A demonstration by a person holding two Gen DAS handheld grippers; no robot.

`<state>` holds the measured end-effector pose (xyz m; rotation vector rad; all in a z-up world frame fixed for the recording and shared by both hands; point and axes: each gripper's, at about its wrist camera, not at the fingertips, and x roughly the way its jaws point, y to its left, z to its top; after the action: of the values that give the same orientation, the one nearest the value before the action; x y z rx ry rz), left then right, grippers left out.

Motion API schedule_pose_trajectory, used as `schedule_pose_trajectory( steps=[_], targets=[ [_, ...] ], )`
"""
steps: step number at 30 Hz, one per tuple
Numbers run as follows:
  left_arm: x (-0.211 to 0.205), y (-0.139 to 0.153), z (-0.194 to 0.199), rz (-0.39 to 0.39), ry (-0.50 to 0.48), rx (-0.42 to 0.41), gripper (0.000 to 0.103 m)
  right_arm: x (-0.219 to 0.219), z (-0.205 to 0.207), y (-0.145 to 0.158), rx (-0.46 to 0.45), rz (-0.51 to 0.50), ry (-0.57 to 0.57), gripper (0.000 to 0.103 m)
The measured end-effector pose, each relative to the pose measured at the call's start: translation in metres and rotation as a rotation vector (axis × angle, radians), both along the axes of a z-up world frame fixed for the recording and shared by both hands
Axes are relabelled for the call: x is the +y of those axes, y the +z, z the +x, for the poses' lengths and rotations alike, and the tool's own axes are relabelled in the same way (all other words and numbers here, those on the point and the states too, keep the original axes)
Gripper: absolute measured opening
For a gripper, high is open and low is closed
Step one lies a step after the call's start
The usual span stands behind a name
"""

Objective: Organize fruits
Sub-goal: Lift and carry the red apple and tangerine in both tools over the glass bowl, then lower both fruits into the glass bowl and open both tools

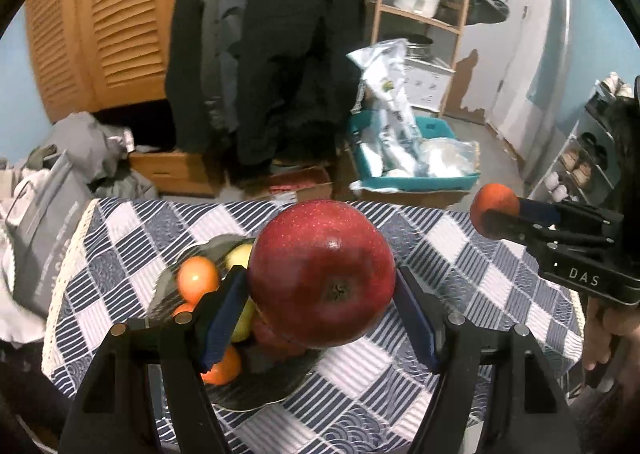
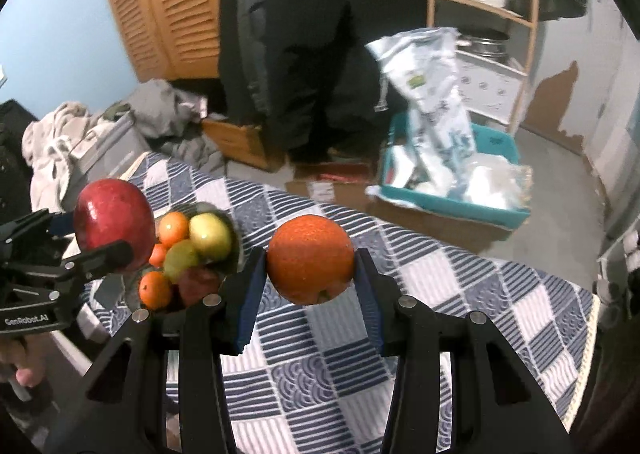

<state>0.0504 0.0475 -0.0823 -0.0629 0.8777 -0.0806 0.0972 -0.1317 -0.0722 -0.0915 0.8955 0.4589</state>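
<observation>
My left gripper (image 1: 320,288) is shut on a big red apple (image 1: 322,274), held in the air over the checked tablecloth. Below and left of it sits a glass bowl (image 1: 160,288) with several oranges, a yellow-green fruit and a red one. In the right wrist view my right gripper (image 2: 310,274) is shut on an orange (image 2: 310,258) above the cloth. The same orange (image 1: 494,210) shows at the right of the left wrist view. The apple (image 2: 112,224) and the bowl (image 2: 236,236) with its fruit appear at the left of the right wrist view.
The blue-and-white checked cloth (image 2: 420,294) covers a small table; its far edge drops to the floor. Beyond stand a teal bin (image 1: 420,174) with plastic bags, a cardboard box, hanging dark coats, a wooden shelf rack and a pile of clothes at left.
</observation>
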Motion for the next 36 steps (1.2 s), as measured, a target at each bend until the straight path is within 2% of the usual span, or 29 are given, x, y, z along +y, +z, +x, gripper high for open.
schedule_pose_trajectory(
  steps=[9,20,36],
  targets=[
    [0.048,-0.032,-0.002,-0.022,0.083,0.067,0.075,0.054,0.008,-0.032,0.07,-0.015,0.084,0.043],
    [0.086,-0.065,0.002,-0.016,0.159,0.13,0.075,0.098,0.023,-0.071,0.162,-0.006,0.141,0.043],
    [0.106,-0.109,0.016,-0.028,0.224,0.234,0.075,0.143,0.042,-0.117,0.263,-0.017,0.183,0.043]
  ],
)
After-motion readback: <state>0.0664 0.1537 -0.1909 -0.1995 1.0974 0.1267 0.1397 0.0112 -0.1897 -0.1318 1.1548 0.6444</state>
